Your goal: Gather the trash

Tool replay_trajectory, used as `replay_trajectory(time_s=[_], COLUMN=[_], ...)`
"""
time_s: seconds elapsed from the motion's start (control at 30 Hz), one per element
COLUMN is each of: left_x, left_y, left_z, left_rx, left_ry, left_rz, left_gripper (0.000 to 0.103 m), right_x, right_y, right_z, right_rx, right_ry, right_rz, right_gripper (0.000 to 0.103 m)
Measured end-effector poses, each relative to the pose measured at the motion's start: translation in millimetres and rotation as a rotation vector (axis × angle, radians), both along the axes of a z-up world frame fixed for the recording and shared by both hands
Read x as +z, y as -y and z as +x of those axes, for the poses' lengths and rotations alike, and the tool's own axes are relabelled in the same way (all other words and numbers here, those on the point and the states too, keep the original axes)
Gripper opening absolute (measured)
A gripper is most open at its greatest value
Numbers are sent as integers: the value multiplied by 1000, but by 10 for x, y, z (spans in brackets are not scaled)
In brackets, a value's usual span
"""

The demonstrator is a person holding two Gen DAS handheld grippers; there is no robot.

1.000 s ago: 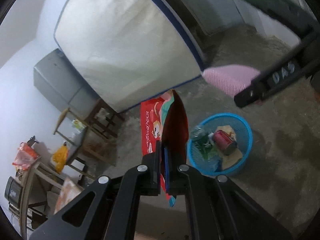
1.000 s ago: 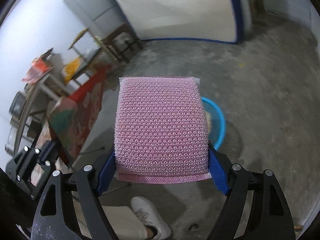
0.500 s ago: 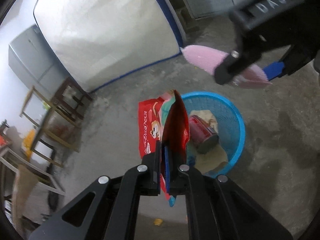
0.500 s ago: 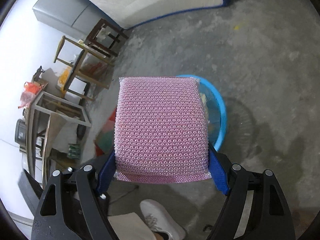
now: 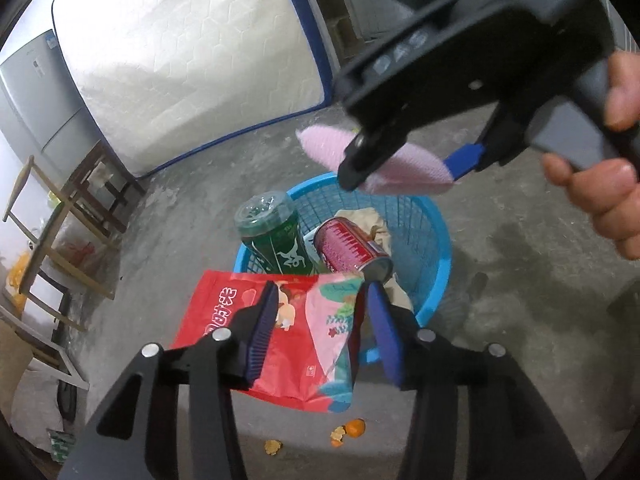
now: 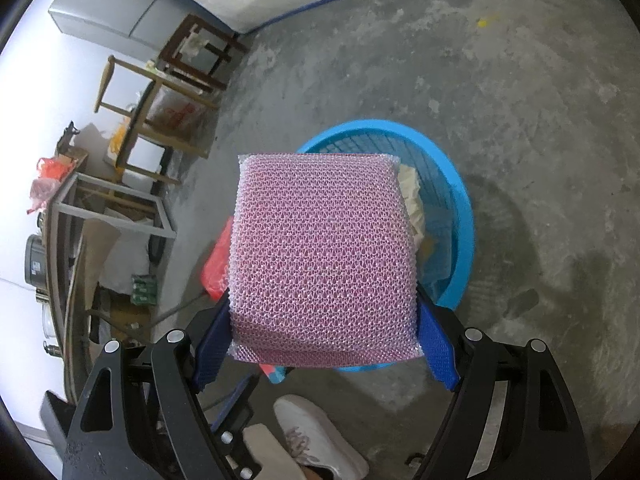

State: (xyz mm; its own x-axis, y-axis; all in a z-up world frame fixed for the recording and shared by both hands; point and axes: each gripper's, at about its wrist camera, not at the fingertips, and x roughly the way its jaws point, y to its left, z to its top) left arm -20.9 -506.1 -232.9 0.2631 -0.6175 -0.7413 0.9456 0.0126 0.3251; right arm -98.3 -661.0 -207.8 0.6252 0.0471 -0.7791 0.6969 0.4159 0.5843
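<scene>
A blue mesh basket [image 5: 436, 280] stands on the concrete floor, holding a red can [image 5: 352, 246], a green bottle [image 5: 276, 236] and crumpled paper. My left gripper [image 5: 320, 320] hovers at its near rim with jaws opening; a red snack bag [image 5: 304, 344] hangs loose between them, no pad pressing it. My right gripper [image 6: 324, 320] is shut on a pink mesh sponge [image 6: 324, 248] above the basket [image 6: 464, 216]. In the left wrist view the sponge [image 5: 320, 142] shows over the basket's far rim.
A white mattress [image 5: 192, 52] leans on the far wall beside a grey fridge [image 5: 36, 92]. Wooden stools [image 5: 60, 216] and clutter line the left side. Orange peel bits [image 5: 352, 428] lie on the floor. A person's white shoe [image 6: 316, 440] is just below my right gripper.
Both grippers sank toward the basket. The left jaws parted and the snack bag, pinched upright before, now lies flat and loose between them. The sponge stays gripped.
</scene>
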Motion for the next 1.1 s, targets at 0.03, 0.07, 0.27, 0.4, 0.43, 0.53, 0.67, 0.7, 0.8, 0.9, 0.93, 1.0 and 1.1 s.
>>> replay_trajectory(time_s=[0.03,0.07,0.27,0.4,0.43,0.53,0.67,0.7,0.8,0.9,0.93,1.0,1.1], left_x=[1,29,221,436,481,648,876,953,1230,1595,1712,1946,2250], left_y=[-3,-28,-257,-475,-520,-708,-897,-932,-1051,-1228,-1304,-1502,-1922], left_z=[7,5,-98,-247,-275,-377,-411,-390,-246,27,141,402,813], left_rx=[1,-2,-29,-66,-77,-113,-98,-84,-23,71,109,202,340], left_ry=[-3,-14,-45,-51,-58,-59,-85,-102,-168,-255,-286,-352,-457], left_rz=[8,15,30,34,31,17,1,-9,-53,-123,-148,-197,-288], left_gripper=[46,46,55,57,59,61,61,61,61,67,70,75,82], right_x=[-21,-40,-201,-239,-229,-172,-89,-52,68,258,361,504,650], right_y=[2,7,36,-14,-37,-84,-120,-135,-191,-339,-445,-636,-1055], right_z=[35,74,248,247,229,155,35,-22,-129,-180,-185,-157,-65], right_rx=[7,16,60,63,61,57,42,29,9,36,62,121,266], right_ry=[-10,-22,-120,-182,-186,-176,-165,-153,-112,-80,-59,-29,29], right_rz=[-3,-6,-27,-64,-73,-105,-130,-130,-144,-179,-208,-256,-311], right_gripper=[77,77,81,82,83,84,84,84,84,84,84,84,84])
